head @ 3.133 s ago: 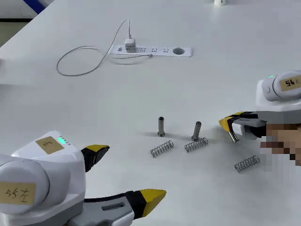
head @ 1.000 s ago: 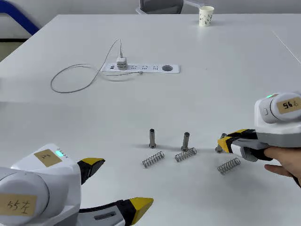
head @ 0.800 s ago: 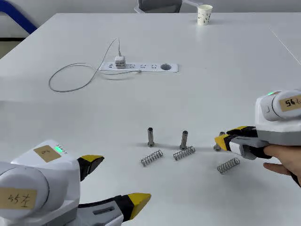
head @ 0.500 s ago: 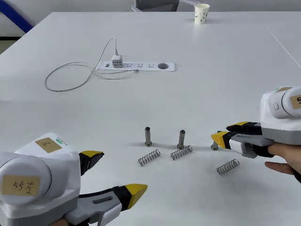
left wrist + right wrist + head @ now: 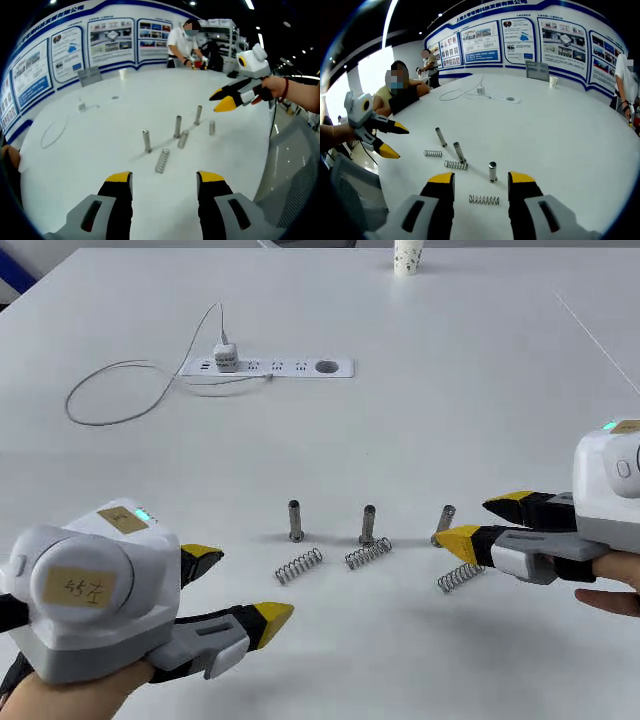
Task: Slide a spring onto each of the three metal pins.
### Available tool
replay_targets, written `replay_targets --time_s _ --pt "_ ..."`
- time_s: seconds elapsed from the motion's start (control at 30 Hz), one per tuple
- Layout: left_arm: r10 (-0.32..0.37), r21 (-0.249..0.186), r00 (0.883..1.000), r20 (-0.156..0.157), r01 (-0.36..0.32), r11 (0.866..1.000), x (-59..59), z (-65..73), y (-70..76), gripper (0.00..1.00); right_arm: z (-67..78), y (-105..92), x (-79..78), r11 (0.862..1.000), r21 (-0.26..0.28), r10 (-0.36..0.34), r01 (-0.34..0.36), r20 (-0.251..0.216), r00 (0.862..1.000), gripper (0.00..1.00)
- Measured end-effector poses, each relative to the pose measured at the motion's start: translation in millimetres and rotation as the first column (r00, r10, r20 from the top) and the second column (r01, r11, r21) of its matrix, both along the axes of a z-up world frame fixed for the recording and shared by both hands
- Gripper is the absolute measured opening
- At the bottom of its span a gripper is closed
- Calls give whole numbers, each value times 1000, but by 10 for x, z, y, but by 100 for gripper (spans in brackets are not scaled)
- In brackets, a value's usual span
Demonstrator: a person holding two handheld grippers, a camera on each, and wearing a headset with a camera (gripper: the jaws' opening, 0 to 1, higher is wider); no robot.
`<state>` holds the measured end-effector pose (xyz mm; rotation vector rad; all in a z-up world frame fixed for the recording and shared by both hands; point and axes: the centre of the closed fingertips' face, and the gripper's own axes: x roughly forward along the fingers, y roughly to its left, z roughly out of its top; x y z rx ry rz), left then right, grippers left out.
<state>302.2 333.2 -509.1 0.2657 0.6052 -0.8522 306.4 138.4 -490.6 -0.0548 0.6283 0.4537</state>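
Observation:
Three metal pins stand upright in a row on the white table: left pin (image 5: 294,520), middle pin (image 5: 368,524), right pin (image 5: 445,524). A spring lies in front of each: left spring (image 5: 299,565), middle spring (image 5: 367,553), right spring (image 5: 460,577). My right gripper (image 5: 485,522) is open just right of the right pin, touching nothing; from its own view (image 5: 481,178) the right pin (image 5: 493,171) and right spring (image 5: 484,200) lie close ahead. My left gripper (image 5: 240,587) is open and empty at the near left, with the left spring (image 5: 162,160) ahead of its tips (image 5: 165,177).
A power strip (image 5: 265,367) with a plugged charger and looped white cable lies at the far left. A paper cup (image 5: 407,257) stands at the table's far edge. People (image 5: 400,87) sit beyond the table (image 5: 480,390).
My right gripper let go of the third pin, which now stands upright, and drew back slightly to the right with its jaws open. The left gripper stayed open; the head camera shifted.

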Motion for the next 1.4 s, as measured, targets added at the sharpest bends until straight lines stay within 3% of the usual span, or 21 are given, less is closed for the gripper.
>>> replay_targets --time_s 0.3,0.67,0.87,1.2,1.4 --pt "-52 41 998 -24 53 998 105 -197 -83 46 -60 -7 -93 1000 25 13 -13 -11 1000 52" --pt "-120 77 992 -21 122 990 210 -347 -205 34 -78 61 -158 996 86 39 -39 3 999 56" --pt "-144 92 989 -42 147 985 257 -429 -257 28 -125 68 -185 993 115 28 -28 -5 1000 56" --pt "-171 97 981 -98 180 979 287 -558 -300 21 -197 55 -238 993 113 25 -22 -25 999 56" --pt "-191 94 976 -102 201 975 294 -549 -337 18 -193 31 -229 992 126 7 -3 -26 1000 56"
